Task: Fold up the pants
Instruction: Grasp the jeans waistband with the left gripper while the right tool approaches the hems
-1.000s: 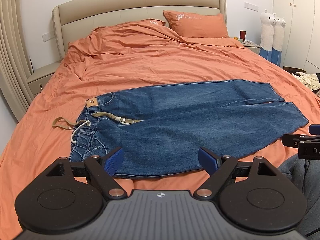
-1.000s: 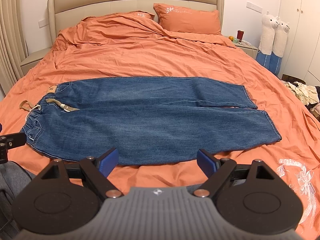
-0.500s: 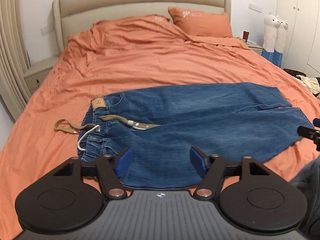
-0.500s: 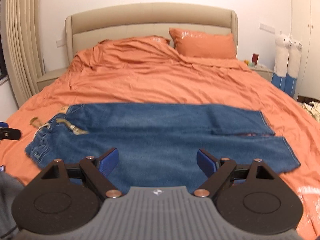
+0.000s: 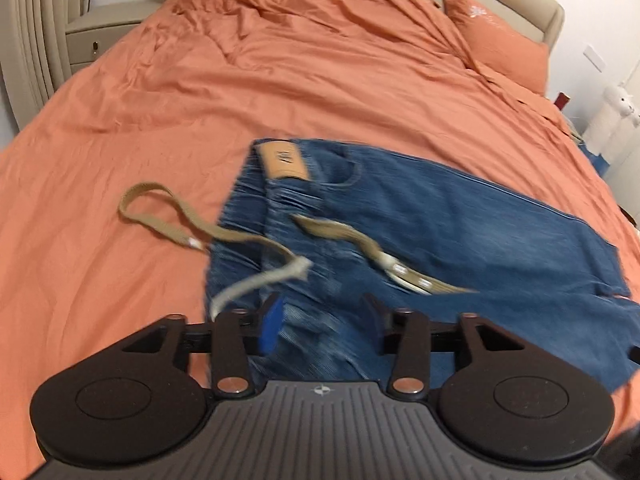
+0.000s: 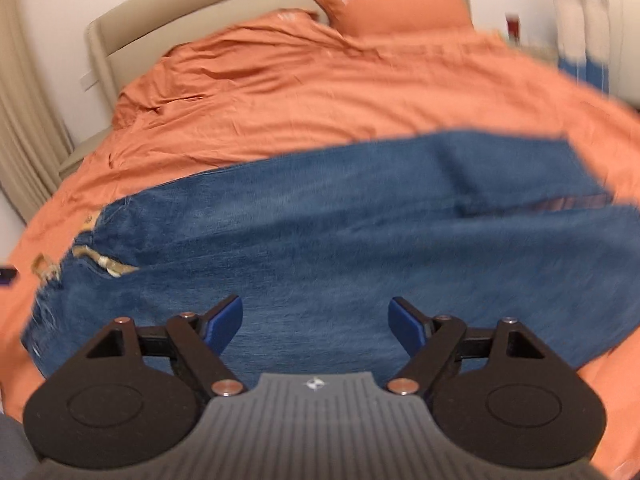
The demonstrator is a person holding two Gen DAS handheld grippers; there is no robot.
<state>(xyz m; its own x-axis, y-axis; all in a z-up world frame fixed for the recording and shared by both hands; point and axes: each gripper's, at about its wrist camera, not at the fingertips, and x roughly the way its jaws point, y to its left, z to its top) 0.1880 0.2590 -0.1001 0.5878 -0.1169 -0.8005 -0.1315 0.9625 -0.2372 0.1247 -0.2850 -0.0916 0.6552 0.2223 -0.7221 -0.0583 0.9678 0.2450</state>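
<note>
Both grippers have moved in closer to the jeans (image 5: 460,220) since a moment ago, and both views are now blurry. In the left wrist view, the left gripper (image 5: 320,324) sits low over the waist end of the jeans, with its blue pads (image 5: 272,326) spread apart and denim showing between them. A tan belt (image 5: 168,216) trails off the waist toward 9 o'clock onto the orange bed cover (image 5: 280,80), and a white cord (image 5: 260,284) lies just above the left pad. A brown patch (image 5: 284,160) sits at the top of the waist, toward 12 o'clock.

In the right wrist view, the right gripper (image 6: 316,324) is over the middle of the jeans, its blue pads (image 6: 224,322) wide apart and holding nothing. The legs stretch off toward 3 o'clock. An orange pillow (image 6: 392,8) lies at 12 o'clock by the headboard (image 6: 240,4).
</note>
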